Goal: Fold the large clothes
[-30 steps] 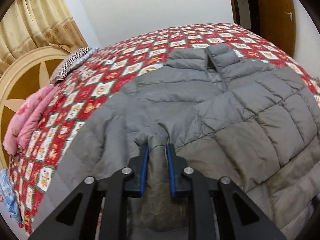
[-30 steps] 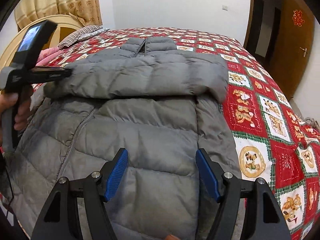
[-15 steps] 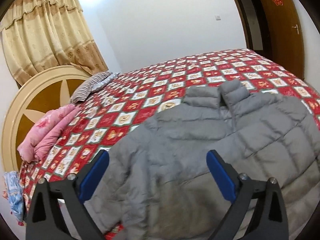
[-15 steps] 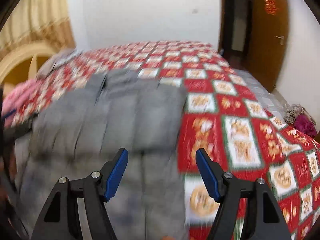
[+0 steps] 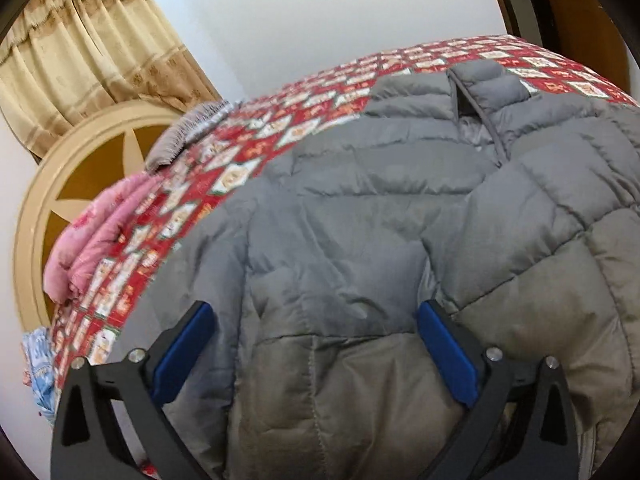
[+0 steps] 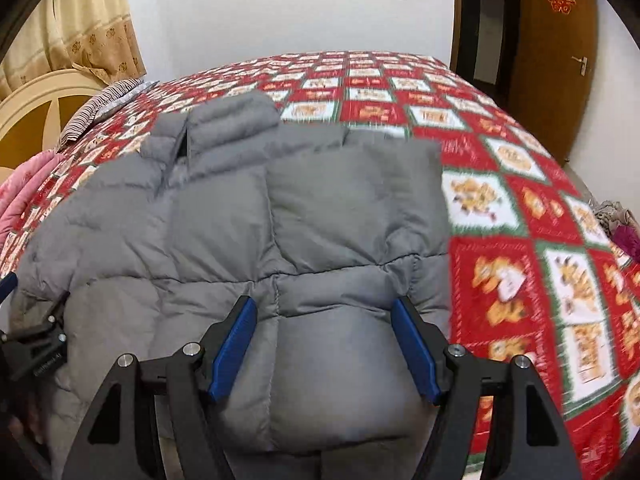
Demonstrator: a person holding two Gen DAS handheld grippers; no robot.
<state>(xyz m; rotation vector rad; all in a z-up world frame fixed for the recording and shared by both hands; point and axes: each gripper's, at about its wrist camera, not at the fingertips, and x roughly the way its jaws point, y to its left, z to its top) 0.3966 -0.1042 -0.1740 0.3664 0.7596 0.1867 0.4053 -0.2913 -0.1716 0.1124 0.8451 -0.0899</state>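
A large grey puffer jacket (image 5: 392, 208) lies on a bed with a red patterned quilt (image 5: 256, 148), collar toward the far side. It also shows in the right wrist view (image 6: 256, 216), with both sleeves folded across its front. My left gripper (image 5: 316, 344) is open and empty, low over the jacket's left lower part. My right gripper (image 6: 324, 340) is open and empty, low over the jacket's right lower part near its right edge. The left gripper's tool shows at the left edge of the right wrist view (image 6: 36, 344).
A round wooden headboard (image 5: 92, 176) stands at the left with a pink folded blanket (image 5: 100, 236) and a striped pillow (image 5: 184, 132) near it. Curtains (image 5: 88, 52) hang behind. A brown door (image 6: 560, 60) is at the right. The quilt (image 6: 540, 240) lies bare right of the jacket.
My left gripper let go of the sleeve cuff, opened wide and came back down over the jacket. My right gripper stayed open and moved to the jacket's right side.
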